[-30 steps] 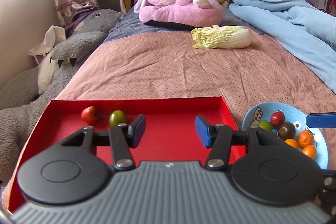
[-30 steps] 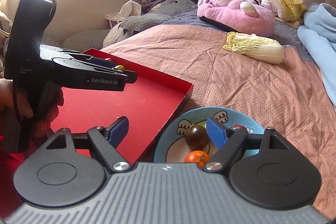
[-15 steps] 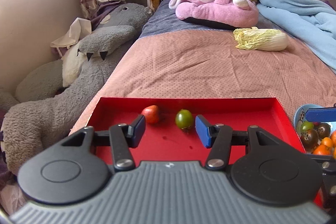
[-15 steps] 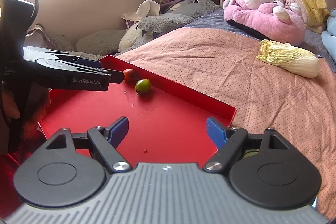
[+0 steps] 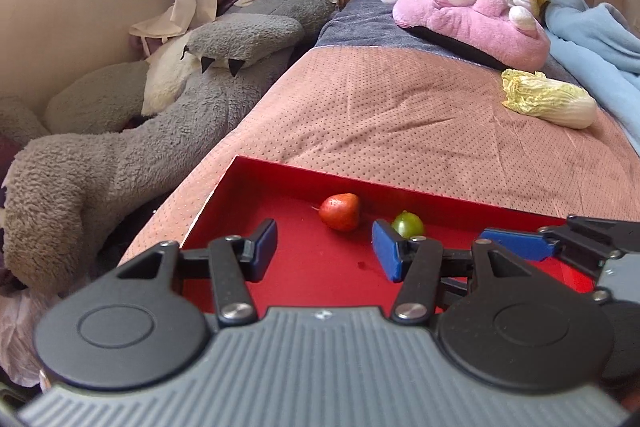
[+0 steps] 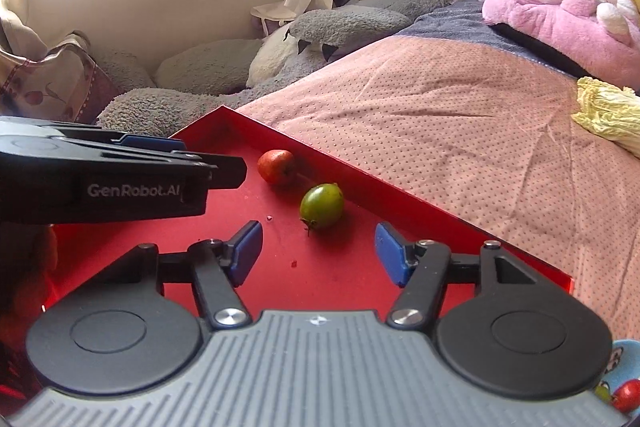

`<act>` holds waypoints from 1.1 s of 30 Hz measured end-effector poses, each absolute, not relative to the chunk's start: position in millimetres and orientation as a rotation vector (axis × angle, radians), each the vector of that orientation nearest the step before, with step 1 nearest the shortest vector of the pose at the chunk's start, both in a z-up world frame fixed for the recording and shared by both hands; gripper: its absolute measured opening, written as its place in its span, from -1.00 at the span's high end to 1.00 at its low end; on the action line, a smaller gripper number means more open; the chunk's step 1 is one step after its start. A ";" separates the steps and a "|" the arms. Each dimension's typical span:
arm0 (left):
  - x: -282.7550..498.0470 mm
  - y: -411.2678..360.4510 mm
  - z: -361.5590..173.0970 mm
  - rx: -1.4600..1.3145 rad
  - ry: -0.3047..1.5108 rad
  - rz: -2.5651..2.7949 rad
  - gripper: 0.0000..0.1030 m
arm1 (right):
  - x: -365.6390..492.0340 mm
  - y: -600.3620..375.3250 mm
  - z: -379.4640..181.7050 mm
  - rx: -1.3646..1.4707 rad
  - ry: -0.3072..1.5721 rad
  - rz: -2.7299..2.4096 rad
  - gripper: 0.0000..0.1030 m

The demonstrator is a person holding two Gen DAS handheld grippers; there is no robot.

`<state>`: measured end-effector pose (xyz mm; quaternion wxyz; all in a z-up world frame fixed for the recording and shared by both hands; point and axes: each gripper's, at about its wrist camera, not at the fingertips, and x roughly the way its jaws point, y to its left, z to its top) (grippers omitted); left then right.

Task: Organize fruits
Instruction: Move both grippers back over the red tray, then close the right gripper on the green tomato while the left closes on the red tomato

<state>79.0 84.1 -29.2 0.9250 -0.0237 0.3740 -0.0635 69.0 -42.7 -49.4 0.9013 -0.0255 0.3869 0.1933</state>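
Note:
A red tray [image 5: 304, 267] [image 6: 352, 267] lies on the pink bedcover. A red fruit [image 5: 340, 211] [image 6: 277, 167] and a green fruit [image 5: 408, 224] [image 6: 322, 206] sit near its far wall. My left gripper [image 5: 324, 253] is open and empty over the tray, just short of the red fruit. My right gripper [image 6: 318, 253] is open and empty, just short of the green fruit. The blue bowl [image 6: 622, 359] with a red fruit in it shows only at the bottom right corner of the right wrist view.
A napa cabbage [image 5: 548, 103] lies on the bedcover beyond the tray. A pink plush [image 5: 468, 15] and a blue blanket [image 5: 592, 39] are at the head of the bed. A grey plush [image 5: 152, 131] fills the gap left of the bed.
Both grippers have swung left from the blue bowl to over the red tray. The two fruits in the tray now sit right in front of the open jaws.

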 end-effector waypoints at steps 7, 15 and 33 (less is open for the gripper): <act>91.7 91.5 -32.0 -0.084 0.788 -0.126 -0.08 | 102.8 -28.8 -70.3 -0.065 0.835 0.381 0.00; 100.6 88.5 -39.4 -0.082 0.816 -0.146 -0.08 | 101.8 -40.9 -73.4 -0.076 0.838 0.386 0.36; 125.8 54.1 -61.3 0.047 0.859 -0.210 0.04 | 79.8 -53.9 -70.7 -0.097 0.827 0.426 0.33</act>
